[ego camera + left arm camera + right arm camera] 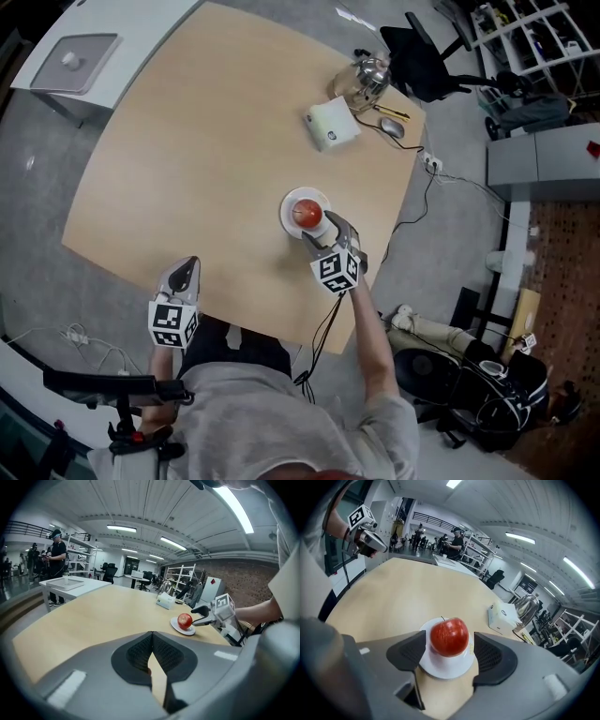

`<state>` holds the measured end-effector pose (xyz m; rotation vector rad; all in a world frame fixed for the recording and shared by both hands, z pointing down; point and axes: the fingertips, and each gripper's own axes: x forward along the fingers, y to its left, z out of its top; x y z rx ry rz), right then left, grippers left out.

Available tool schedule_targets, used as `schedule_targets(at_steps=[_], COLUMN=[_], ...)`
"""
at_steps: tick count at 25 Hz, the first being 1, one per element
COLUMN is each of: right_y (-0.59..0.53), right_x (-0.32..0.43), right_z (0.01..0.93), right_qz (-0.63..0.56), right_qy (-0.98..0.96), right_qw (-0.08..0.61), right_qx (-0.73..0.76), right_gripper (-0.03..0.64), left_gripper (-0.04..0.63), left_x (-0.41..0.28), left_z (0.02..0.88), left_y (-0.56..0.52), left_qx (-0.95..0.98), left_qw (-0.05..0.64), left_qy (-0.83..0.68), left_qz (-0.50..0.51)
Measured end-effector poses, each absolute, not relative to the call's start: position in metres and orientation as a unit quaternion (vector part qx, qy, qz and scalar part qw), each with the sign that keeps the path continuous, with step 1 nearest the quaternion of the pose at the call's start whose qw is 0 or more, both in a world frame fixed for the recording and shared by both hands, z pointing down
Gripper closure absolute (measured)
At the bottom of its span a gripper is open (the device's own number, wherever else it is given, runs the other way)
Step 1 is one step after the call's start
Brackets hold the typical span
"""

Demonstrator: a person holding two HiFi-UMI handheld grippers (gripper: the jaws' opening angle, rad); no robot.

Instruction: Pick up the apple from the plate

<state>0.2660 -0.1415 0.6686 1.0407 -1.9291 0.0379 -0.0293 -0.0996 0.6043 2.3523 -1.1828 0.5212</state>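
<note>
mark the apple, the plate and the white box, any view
apple (449, 637): right gripper view, middle of its red skin
plate (446, 670): right gripper view, bare near part in front of the apple
white box (332, 124): head view, top face

The apple (307, 213) sits on the plate (288, 202) near the table's (206, 141) right edge, the right gripper (322, 228) just before it with a jaw either side of the apple, untouching — left gripper (186, 270) well left at the near edge, box (332, 124) and kettle (368, 77) far behind.

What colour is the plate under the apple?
White. The plate shows best in the right gripper view.
</note>
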Motion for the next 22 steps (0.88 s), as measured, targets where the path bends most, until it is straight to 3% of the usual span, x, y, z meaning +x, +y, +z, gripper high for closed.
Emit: schedule_targets(at_steps=[12,22], right_y=[-0.153,-0.164], right_x=[0.248,0.25], right_z=[0.691,0.697], right_qz=[0.012,0.017], right_qy=[-0.794,-0.8], right_qw=[0.469,0.468], right_qx=[0.387,0.376], right_gripper=[0.235,0.232], left_gripper=[0.575,0.575], left_x=[-0.04,-0.038], left_z=[0.605,0.605], left_y=[-0.098,-0.104], left_qx=[0.842,0.834], left_qw=[0.232,0.237], left_qy=[-0.45,-0.46], left_qz=[0.187,0.192])
